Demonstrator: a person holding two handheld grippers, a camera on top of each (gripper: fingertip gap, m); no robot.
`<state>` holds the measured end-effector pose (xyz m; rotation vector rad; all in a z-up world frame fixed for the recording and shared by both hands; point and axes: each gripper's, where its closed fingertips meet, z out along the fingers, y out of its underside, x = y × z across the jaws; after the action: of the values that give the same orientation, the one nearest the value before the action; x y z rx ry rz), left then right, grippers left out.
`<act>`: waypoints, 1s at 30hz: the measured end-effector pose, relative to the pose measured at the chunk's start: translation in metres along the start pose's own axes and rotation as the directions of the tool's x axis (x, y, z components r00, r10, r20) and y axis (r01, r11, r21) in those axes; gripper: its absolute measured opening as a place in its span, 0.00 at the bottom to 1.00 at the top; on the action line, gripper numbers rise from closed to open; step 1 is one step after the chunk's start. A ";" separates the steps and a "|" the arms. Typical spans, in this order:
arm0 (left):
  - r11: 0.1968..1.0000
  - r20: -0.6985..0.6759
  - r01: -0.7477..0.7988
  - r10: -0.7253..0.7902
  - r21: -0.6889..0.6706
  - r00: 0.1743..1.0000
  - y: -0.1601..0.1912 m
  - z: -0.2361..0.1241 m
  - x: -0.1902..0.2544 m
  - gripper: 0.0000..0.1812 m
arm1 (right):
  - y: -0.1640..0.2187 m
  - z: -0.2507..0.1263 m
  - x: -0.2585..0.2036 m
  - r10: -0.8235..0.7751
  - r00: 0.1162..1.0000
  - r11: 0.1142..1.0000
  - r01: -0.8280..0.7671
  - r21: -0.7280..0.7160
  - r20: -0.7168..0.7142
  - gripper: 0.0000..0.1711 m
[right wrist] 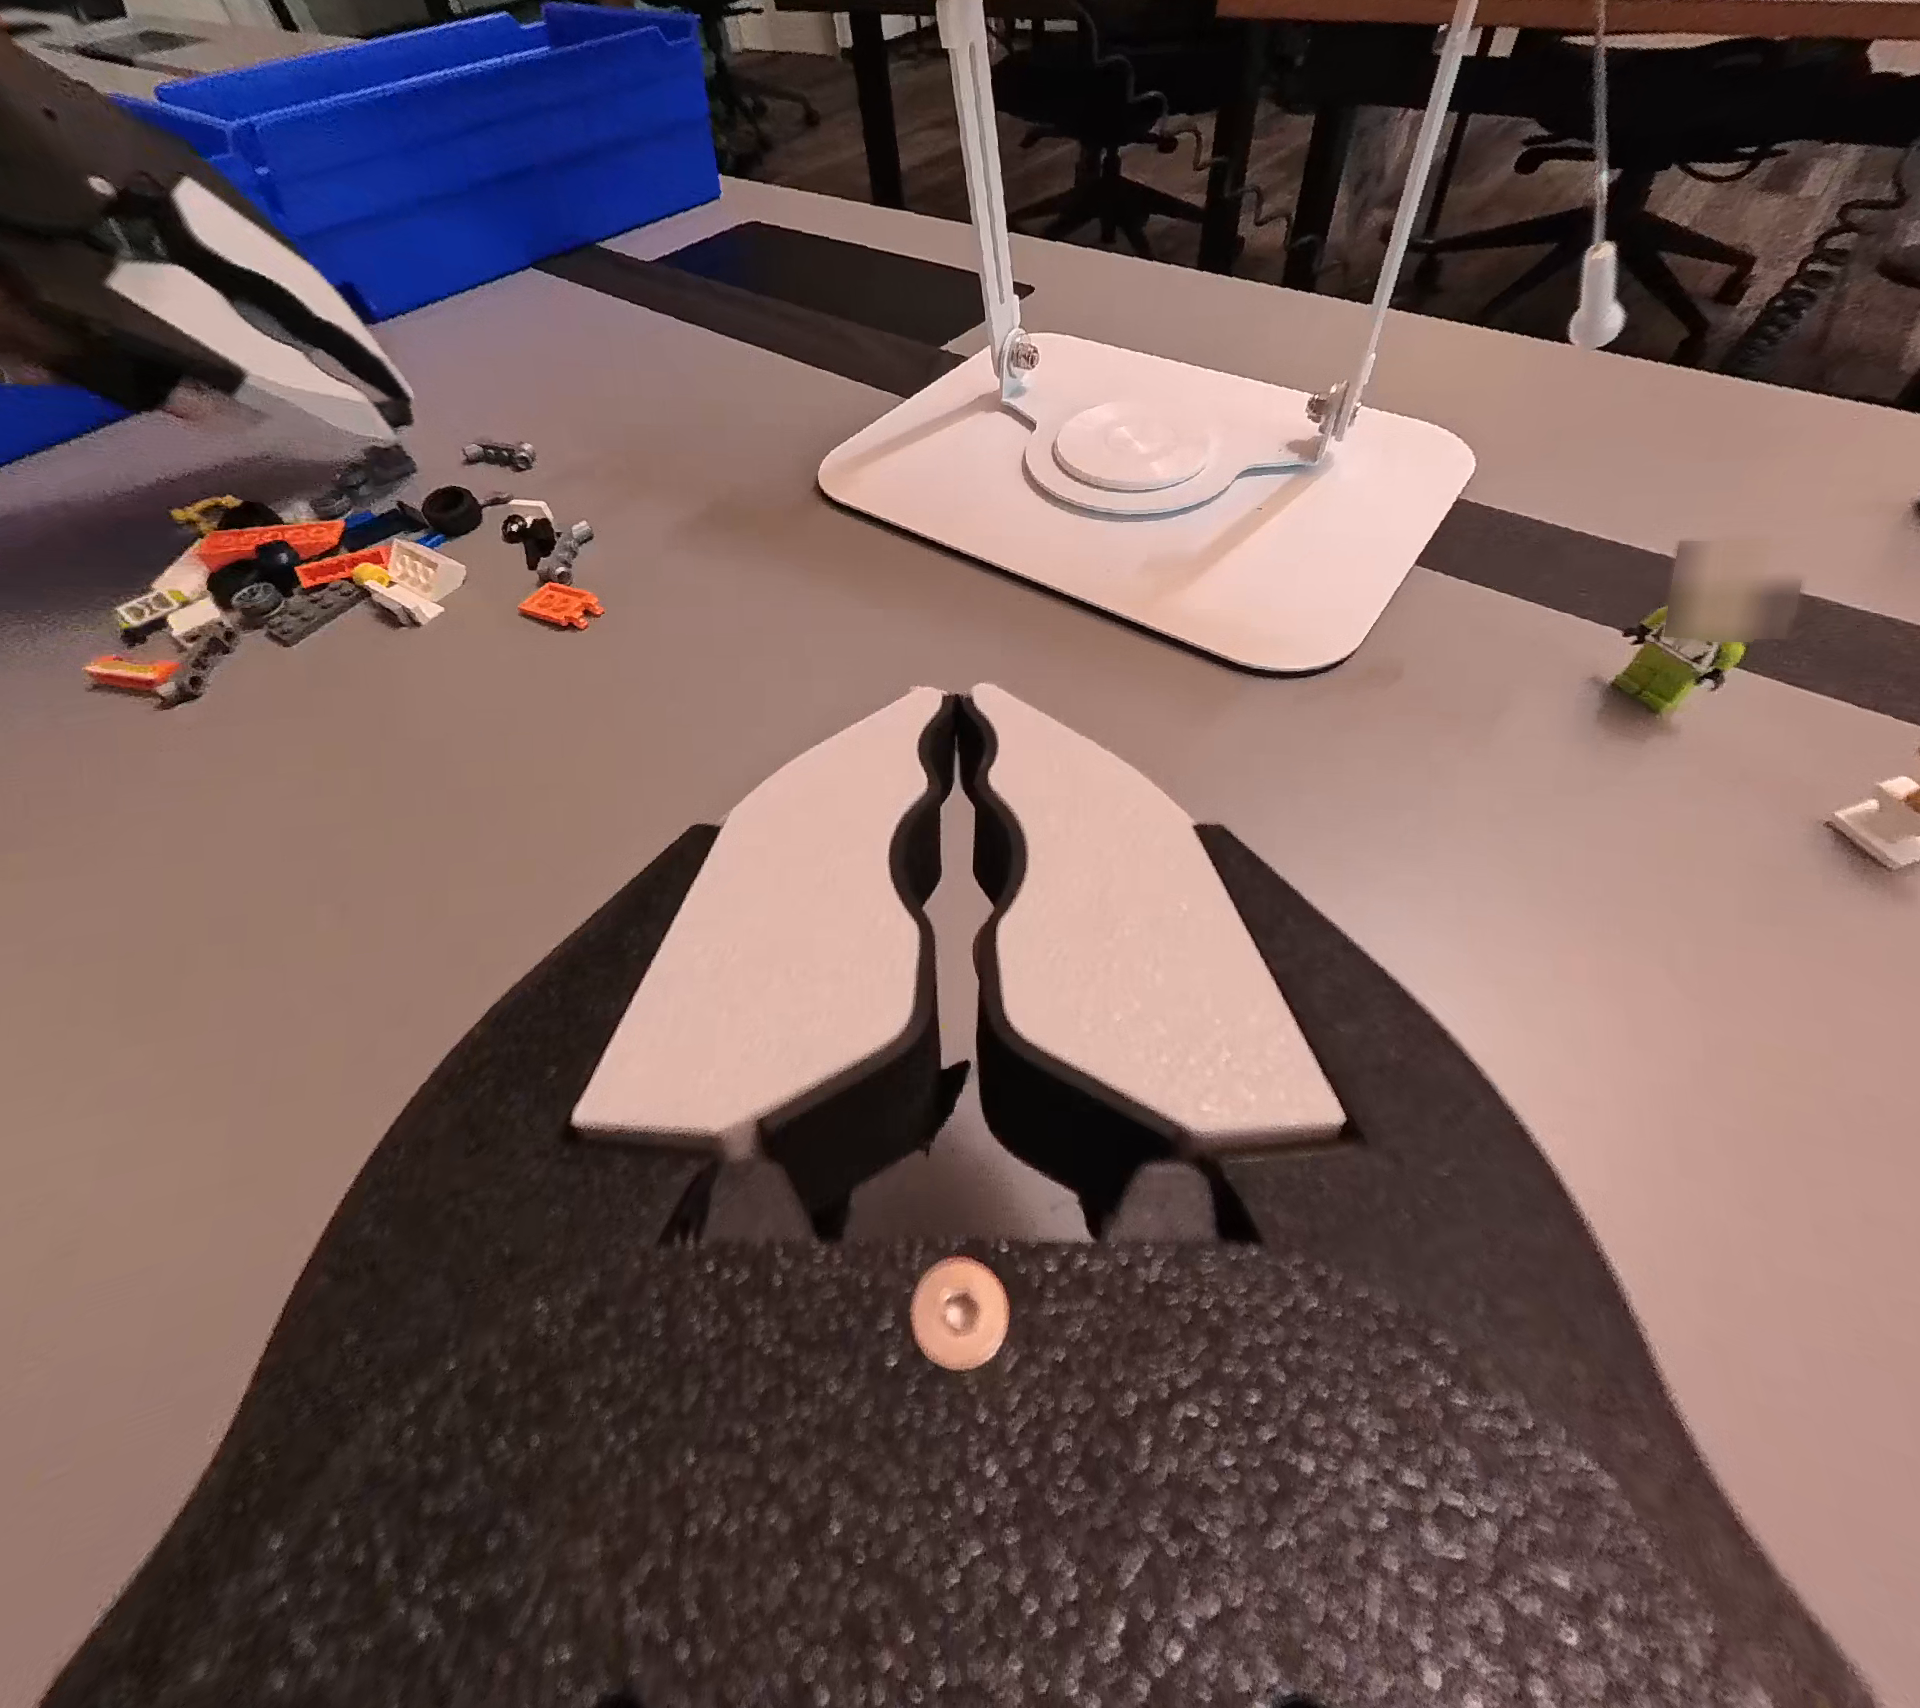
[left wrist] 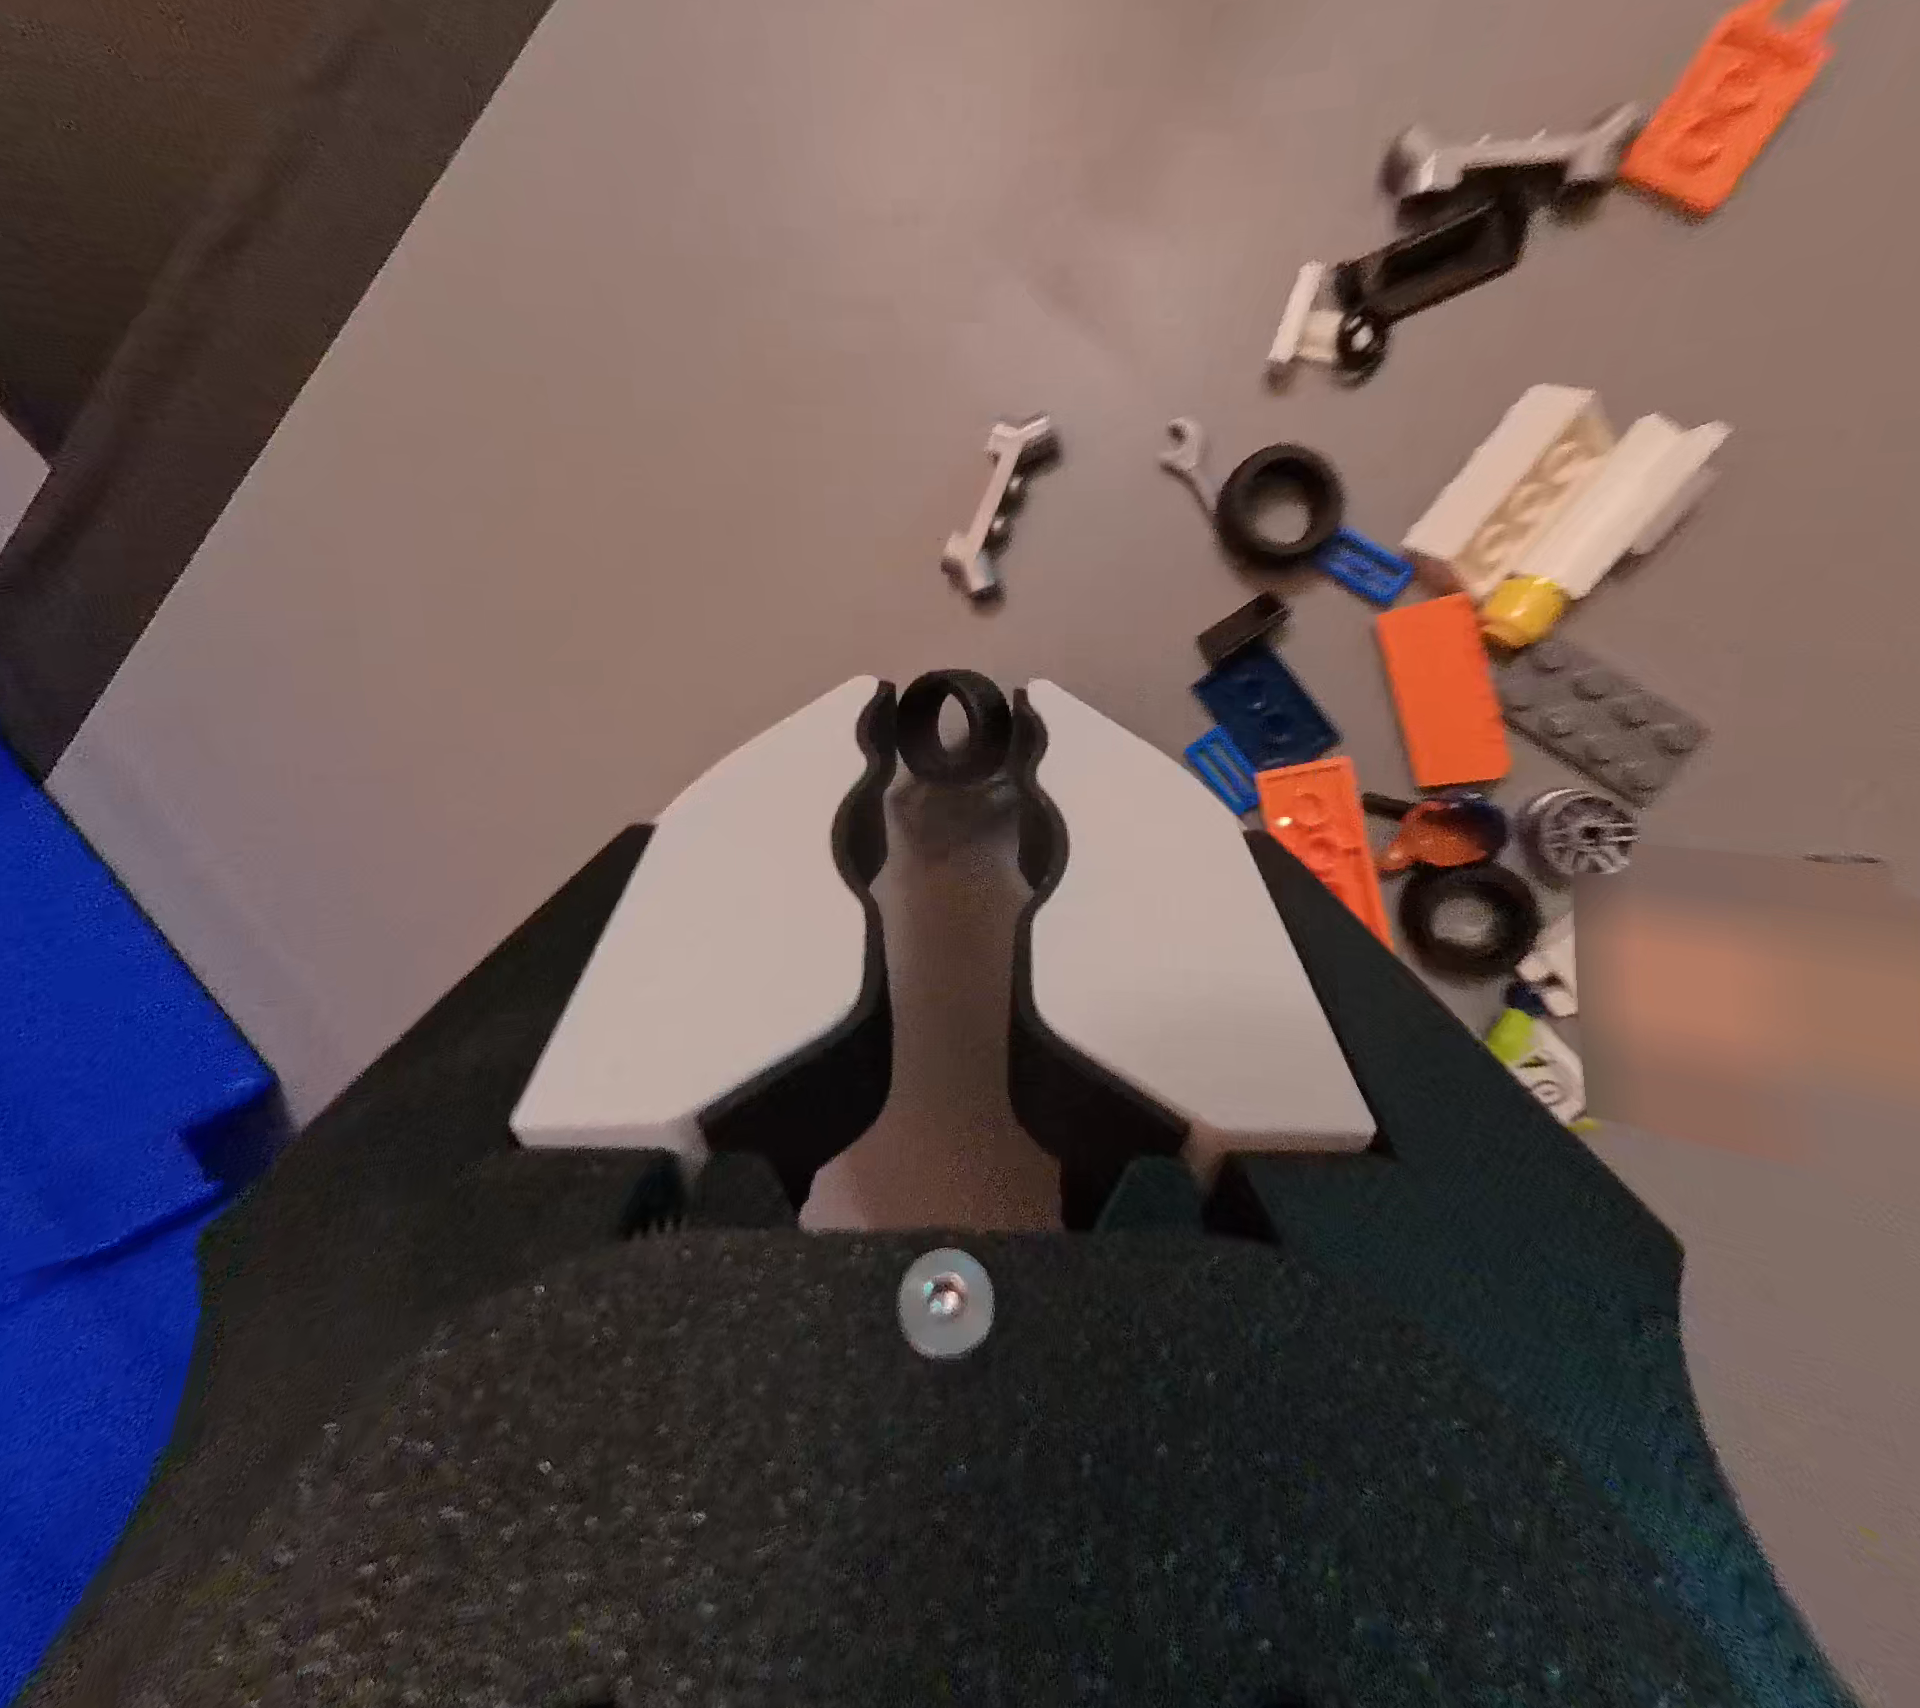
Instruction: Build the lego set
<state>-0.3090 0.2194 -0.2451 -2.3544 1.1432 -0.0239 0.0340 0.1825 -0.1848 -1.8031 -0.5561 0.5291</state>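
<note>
Lego pieces (right wrist: 343,562) sit in a loose pile on the grey desk (right wrist: 727,827), not far from the blue bins (right wrist: 468,141) at its far edge. Left gripper (left wrist: 954,728) has a small black tyre (left wrist: 954,731) pinched between its tips, just beside the pile. Right gripper (right wrist: 958,702) is clenched with nothing in it. A minifigure (right wrist: 1673,656) stands well apart, past the white stand (right wrist: 1164,505).
</note>
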 end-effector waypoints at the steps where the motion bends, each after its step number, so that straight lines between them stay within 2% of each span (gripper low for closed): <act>1: 1.000 -0.008 -0.001 0.001 -0.016 1.000 0.003 0.004 0.000 0.11 | 0.001 0.000 -0.001 -0.001 1.000 1.000 0.001 -0.003 0.002 0.00; 5: 1.000 -0.009 -0.009 0.008 -0.028 1.000 0.007 0.012 0.003 0.12 | 0.002 0.001 -0.002 -0.013 1.000 1.000 0.013 -0.013 0.003 0.00; 11: 0.999 -0.042 0.006 -0.005 0.041 0.999 -0.002 -0.012 0.021 0.15 | 0.003 0.001 -0.002 -0.005 1.000 1.000 0.006 -0.019 0.010 0.00; 16: 0.996 -0.072 -0.084 0.082 -0.035 0.994 0.012 -0.015 0.046 0.14 | 0.004 0.002 -0.004 -0.005 1.000 1.000 0.005 -0.025 0.019 0.00; 20: 0.995 -0.109 -0.080 0.073 -0.057 0.991 0.023 -0.017 0.062 0.15 | 0.004 0.001 -0.004 -0.007 1.000 1.000 0.008 -0.023 0.018 0.00; 22: 0.996 -0.108 -0.061 0.054 -0.059 0.993 0.026 -0.020 0.066 0.14 | 0.004 0.002 -0.004 -0.003 1.000 1.000 0.003 -0.025 0.021 0.00; 25: 0.996 -0.126 -0.040 0.030 -0.078 0.992 0.034 -0.021 0.071 0.07 | 0.006 0.003 -0.005 0.001 1.000 1.000 -0.001 -0.031 0.027 0.00; 29: 0.992 -0.128 -0.028 0.012 -0.124 0.992 0.047 -0.028 0.072 0.05 | 0.006 0.003 -0.007 -0.004 1.000 0.999 0.005 -0.036 0.030 0.00; 30: 0.992 -0.112 -0.030 0.016 -0.125 0.994 0.050 -0.031 0.069 0.00 | 0.006 0.003 -0.007 -0.004 1.000 0.999 0.005 -0.036 0.030 0.00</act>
<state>-0.3081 0.1292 -0.2551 -2.4777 1.2591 -0.0773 0.0275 0.1785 -0.1909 -1.8300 -0.5929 0.5470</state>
